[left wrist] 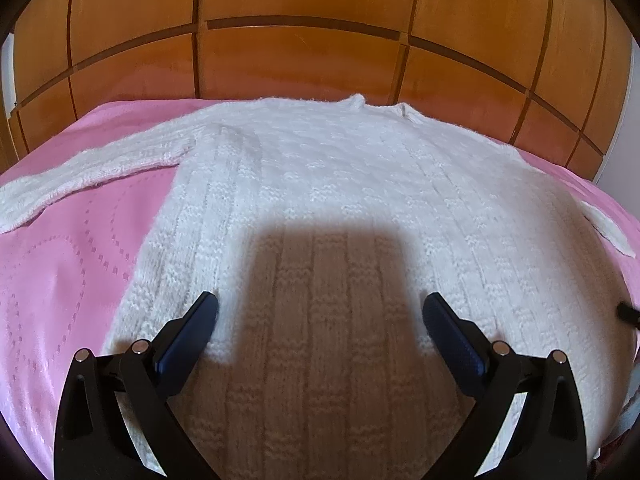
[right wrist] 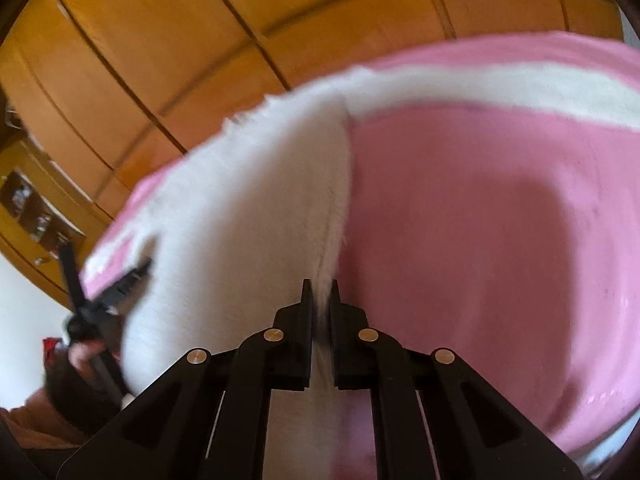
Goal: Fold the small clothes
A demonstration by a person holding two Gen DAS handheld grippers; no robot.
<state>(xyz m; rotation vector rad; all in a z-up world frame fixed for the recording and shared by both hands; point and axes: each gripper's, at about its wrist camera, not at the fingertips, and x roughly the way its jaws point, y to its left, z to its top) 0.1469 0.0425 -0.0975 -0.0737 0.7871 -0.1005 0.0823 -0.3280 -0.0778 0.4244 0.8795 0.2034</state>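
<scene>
White sweater (left wrist: 320, 184) lies flat on the pink bedspread (left wrist: 72, 264), collar toward the headboard (left wrist: 304, 52). Left claw (left wrist: 320, 312) spread wide above its lower part, gripping nothing. Right claw (right wrist: 320, 300) pinched on the sweater's side edge.

Pink quilted bedspread (left wrist: 60, 280) covers bed, stitched dotted pattern visible. Behind it, orange-brown wooden panelled headboard or wardrobe front (left wrist: 300, 52), dark grooves between panels. White wall (right wrist: 24, 320) at left in right wrist view. Bright light, hard shadows on cover.
</scene>
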